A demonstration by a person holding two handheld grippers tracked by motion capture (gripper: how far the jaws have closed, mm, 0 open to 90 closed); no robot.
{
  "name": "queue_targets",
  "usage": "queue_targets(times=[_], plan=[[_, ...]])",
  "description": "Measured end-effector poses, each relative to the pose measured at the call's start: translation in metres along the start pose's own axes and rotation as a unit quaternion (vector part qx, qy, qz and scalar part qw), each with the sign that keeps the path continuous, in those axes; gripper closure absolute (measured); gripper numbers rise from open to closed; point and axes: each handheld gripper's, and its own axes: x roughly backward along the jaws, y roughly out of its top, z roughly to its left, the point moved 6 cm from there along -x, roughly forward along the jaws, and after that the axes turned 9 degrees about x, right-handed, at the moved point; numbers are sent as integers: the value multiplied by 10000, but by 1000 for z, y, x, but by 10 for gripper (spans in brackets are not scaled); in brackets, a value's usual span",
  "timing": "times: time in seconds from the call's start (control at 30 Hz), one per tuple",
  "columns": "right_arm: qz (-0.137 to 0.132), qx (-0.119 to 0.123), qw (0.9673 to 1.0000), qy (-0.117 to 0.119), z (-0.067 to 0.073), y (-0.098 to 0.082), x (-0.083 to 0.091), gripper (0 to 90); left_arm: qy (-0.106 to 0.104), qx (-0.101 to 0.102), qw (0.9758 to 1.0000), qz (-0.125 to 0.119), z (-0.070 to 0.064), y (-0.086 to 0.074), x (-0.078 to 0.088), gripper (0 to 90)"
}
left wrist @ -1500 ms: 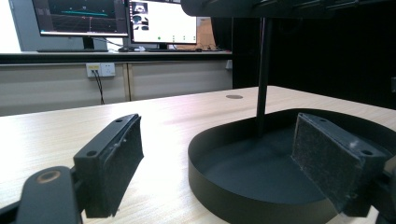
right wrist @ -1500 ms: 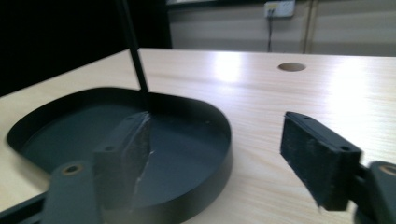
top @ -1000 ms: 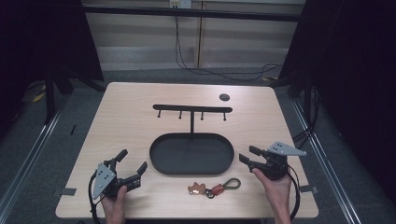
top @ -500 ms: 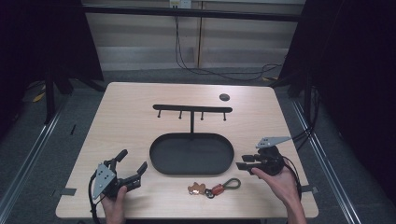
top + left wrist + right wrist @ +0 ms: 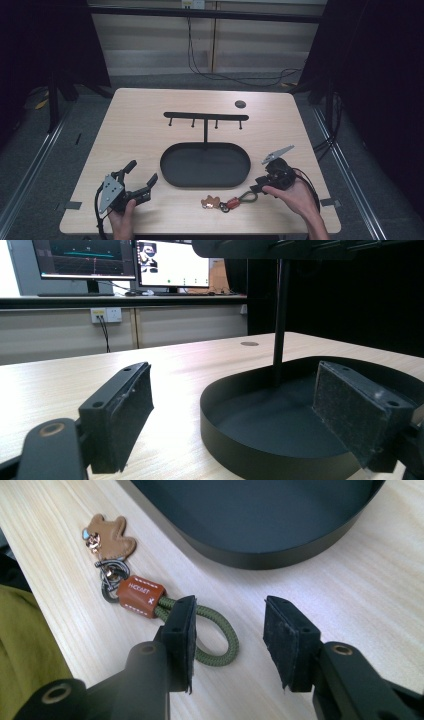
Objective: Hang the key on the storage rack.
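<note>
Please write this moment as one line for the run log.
right gripper: open, at olive cord keychain loop | left gripper: open, idle | black oval tray: empty

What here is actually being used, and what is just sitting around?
In use, as far as I can judge:
- right gripper, open over the keychain
- hook stand with its black tray, probably

Just lying about:
- left gripper, open, idle
- small dark disc
- monitors behind the table

Table (image 5: 150, 115) pale wood, matt; tray (image 5: 172, 172) matt blk metal; keychain loop (image 5: 220, 642) woven cord.
</note>
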Motion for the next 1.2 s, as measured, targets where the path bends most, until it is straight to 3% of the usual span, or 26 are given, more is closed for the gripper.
queue_targets(times=[0.23,0.33,0.47,0.57,0.73,0.97,1.07,1.2], plan=[[295,74,9995,36,1,-1,-8,611,0,-25,10000,0,0,0,0,159],[622,256,9977,-7,5,-2,-15,635,-7,-5,10000,1,0,0,0,159],[768,355,9964,-16,5,-2,-17,667,-8,-6,10000,2,0,0,0,159],[988,301,9946,-130,1,-2,-20,710,-16,4,10000,-5,0,0,0,159],[1157,312,9928,-68,2,-3,-24,717,-24,6,10000,-1,0,0,0,159],[1153,387,9926,-11,2,-2,-23,752,-49,-19,10000,29,0,0,1,159],[1317,461,9902,-61,2,-5,-26,764,-52,-19,10000,23,0,0,1,159],[1360,442,9897,-58,2,-5,-28,765,-51,-18,10000,23,-1,0,1,159]])
